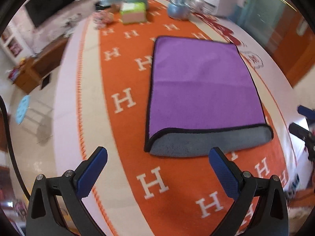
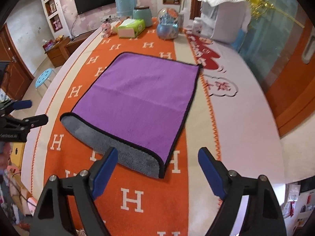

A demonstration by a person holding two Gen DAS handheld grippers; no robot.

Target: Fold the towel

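towel (image 1: 204, 86): soft, light, limp plush (folded once, judging by its grey edge) | grasp: near corners | left tool (image 1: 157, 169), right tool (image 2: 157, 169): both spread wide, empty

The room is bright and soft, things far behind the purple towel (image 1: 204, 86) look smeary, and the round edges bend and go dark.

- The tissue box (image 1: 133, 12) and snow globe (image 1: 178, 4) are smeared by motion blur in the left wrist view (their print is unreadable).
- The right gripper (image 1: 304, 122) is cut off by that view's right edge.
- The towel (image 2: 137, 100) hides part of the orange cloth (image 2: 153, 186).
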